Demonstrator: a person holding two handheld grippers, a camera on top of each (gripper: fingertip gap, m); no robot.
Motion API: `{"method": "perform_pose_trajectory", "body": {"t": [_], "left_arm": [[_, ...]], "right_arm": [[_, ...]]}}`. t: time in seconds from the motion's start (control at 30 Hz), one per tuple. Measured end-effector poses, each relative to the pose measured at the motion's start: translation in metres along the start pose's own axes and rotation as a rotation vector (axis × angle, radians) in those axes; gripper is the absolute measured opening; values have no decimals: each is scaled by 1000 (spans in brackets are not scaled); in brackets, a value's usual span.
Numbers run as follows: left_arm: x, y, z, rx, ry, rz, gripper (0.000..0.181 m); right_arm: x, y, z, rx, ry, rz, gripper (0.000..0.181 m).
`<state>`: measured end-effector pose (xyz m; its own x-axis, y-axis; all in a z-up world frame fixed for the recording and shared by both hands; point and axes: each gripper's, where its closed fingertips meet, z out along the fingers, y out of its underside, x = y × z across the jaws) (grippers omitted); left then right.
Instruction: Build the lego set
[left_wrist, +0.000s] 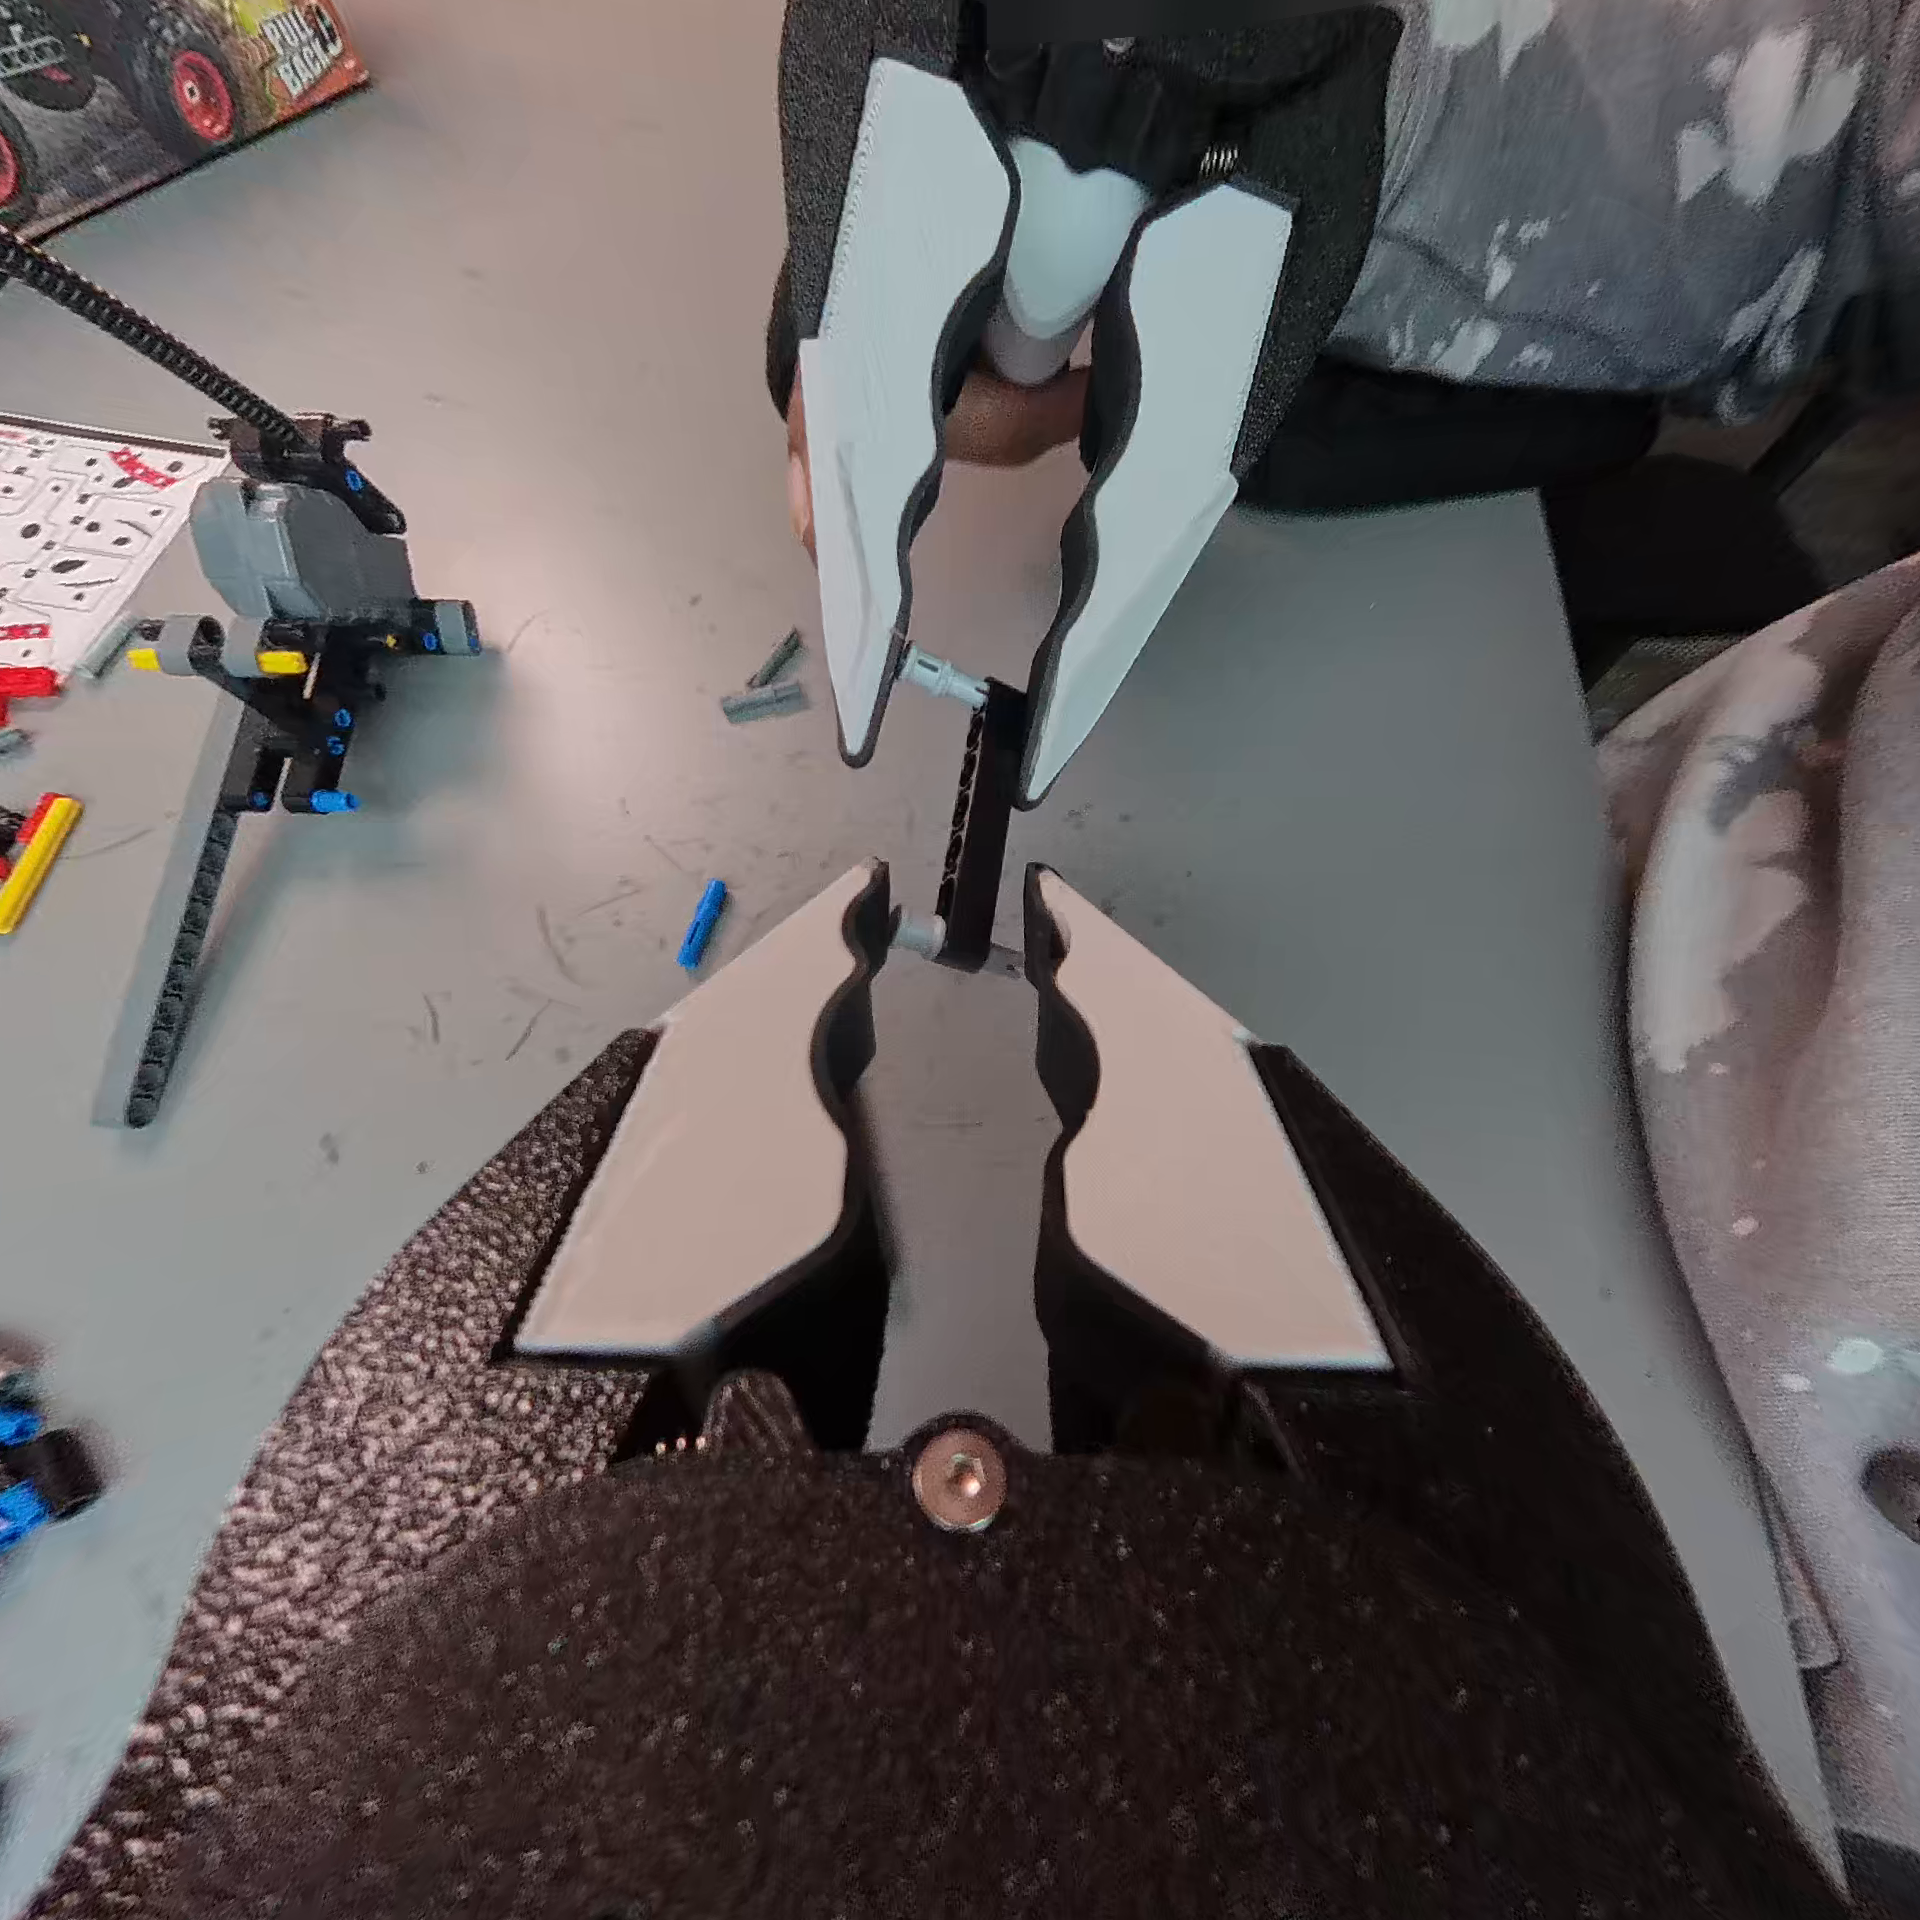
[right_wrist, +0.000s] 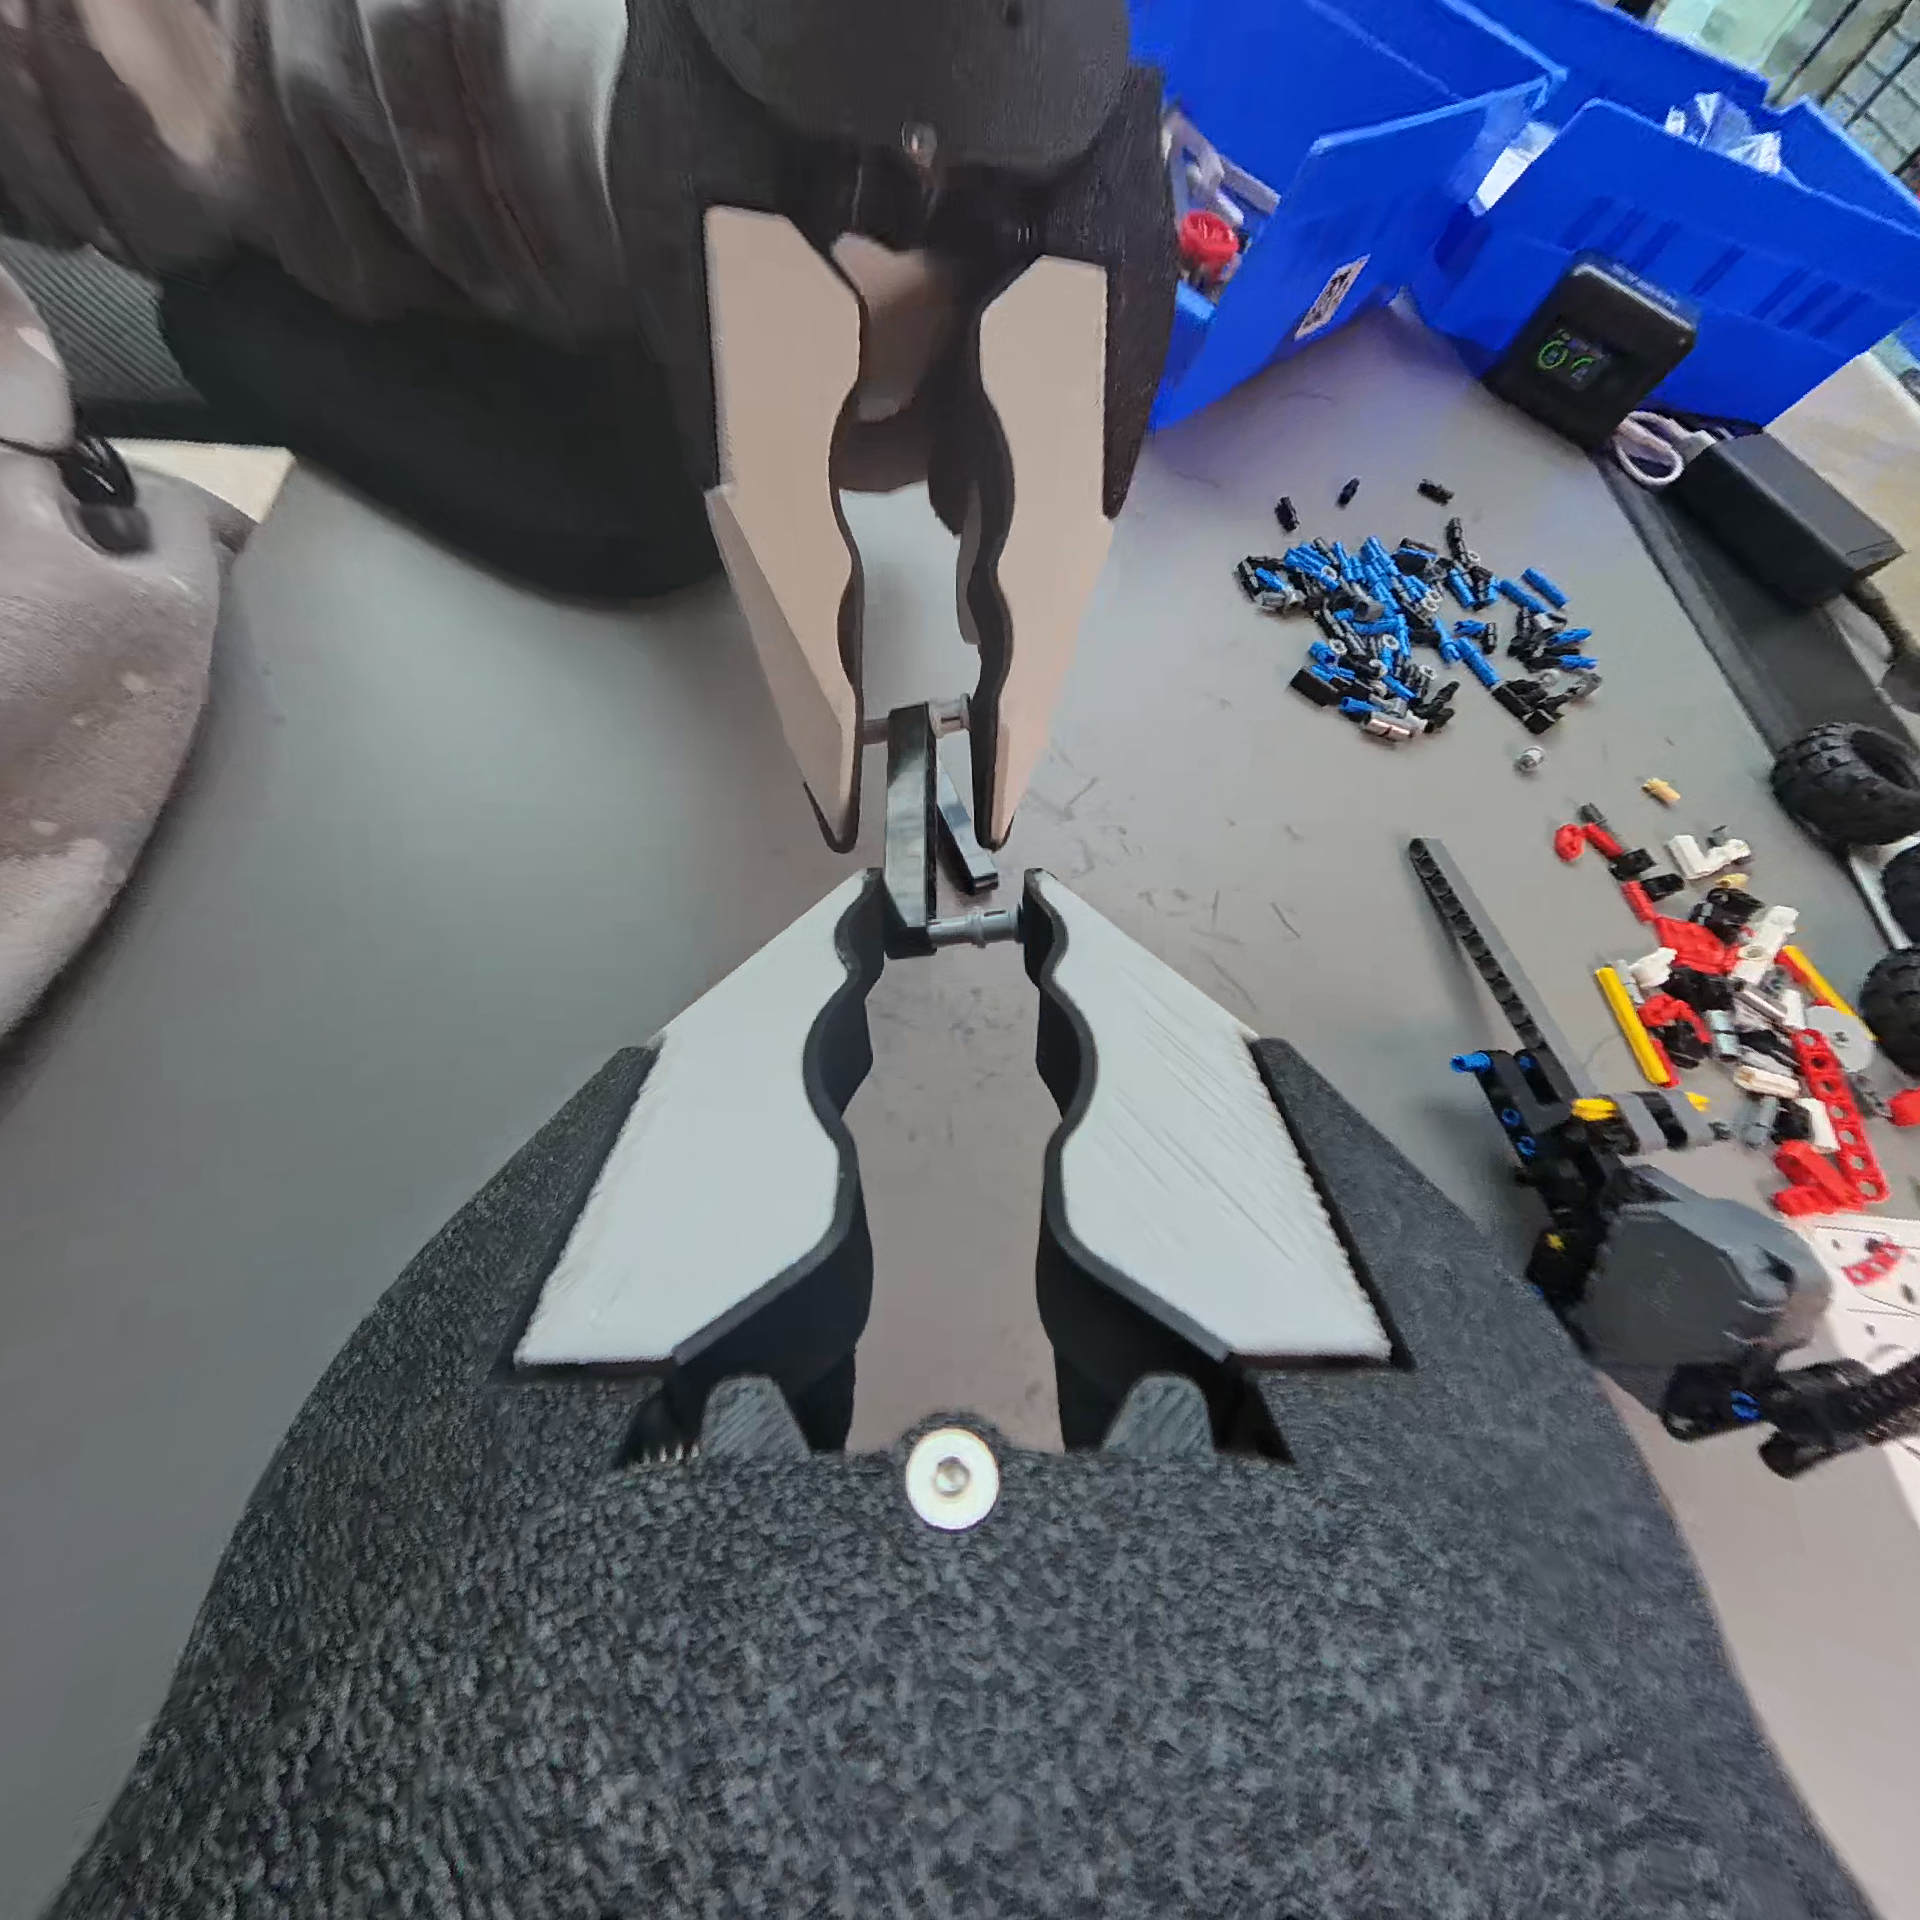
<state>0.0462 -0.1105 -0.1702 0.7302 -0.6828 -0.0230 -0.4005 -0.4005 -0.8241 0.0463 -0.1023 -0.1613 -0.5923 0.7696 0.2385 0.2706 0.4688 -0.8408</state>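
Observation:
A short black beam with a grey pin at each end hangs above the grey table. My left gripper is shut on its near end, across the beam and pin. My right gripper comes from the opposite side and is shut on the far end, across the other grey pin. In the right wrist view, the right gripper clamps the beam and a grey pin, and the left gripper holds the other end.
A partly built model with a grey motor block lies at the left, also in the right wrist view. An instruction sheet, the set's box, a loose blue pin, a pin pile, mixed parts, tyres and blue bins surround it. My two grippers' fingertips are within a few centimetres of each other.

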Motion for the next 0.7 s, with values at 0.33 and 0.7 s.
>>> {"method": "perform_pose_trajectory", "body": {"t": [0.33,0.7], "left_arm": [[11,-65,-45,521,370,-383,24],[-3,-48,-24,377,166,-328,35]], "right_arm": [[12,-70,-34,482,12,147,33],[28,-65,-32,414,37,329,25]]}}
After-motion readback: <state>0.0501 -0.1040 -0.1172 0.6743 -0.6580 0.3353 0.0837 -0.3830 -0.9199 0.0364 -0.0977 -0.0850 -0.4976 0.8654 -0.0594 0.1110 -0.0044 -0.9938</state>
